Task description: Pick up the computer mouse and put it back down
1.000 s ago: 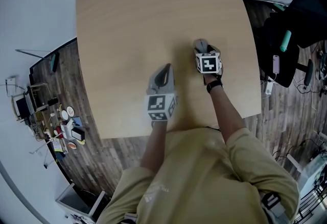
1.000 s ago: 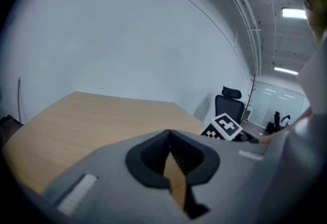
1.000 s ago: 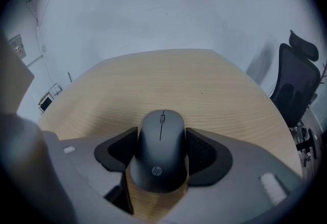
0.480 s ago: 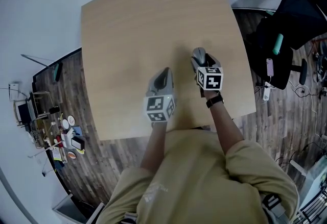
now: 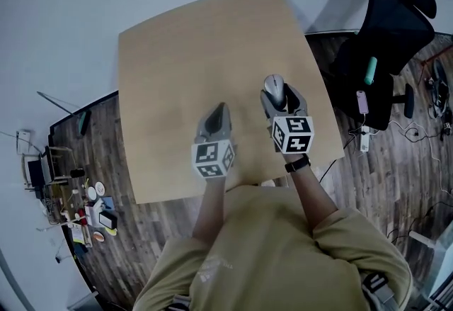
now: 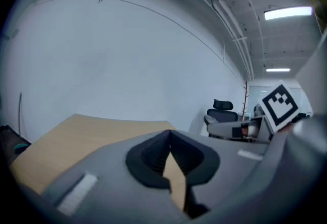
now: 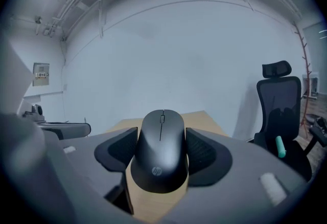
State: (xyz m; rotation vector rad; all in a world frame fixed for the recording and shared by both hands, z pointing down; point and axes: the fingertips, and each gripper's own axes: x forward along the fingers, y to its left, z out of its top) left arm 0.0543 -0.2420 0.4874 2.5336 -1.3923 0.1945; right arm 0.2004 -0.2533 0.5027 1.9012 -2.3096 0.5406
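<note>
Fingers (image 7: 205, 154) of the right gripper (image 5: 277, 95) are clamped on either side of a dark HP computer mouse (image 7: 161, 149), over the right part of the wooden desk (image 5: 184, 54). Beside it, the left gripper (image 6: 169, 147) has its fingers pressed together, empty.

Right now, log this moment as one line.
right gripper: shut on black oval computer mouse | left gripper: shut, empty | both over light wooden table

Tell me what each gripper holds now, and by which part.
The right gripper holds the computer mouse, jaws pressed on its two long sides at mid-body. The left gripper holds nothing, jaws together.
</note>
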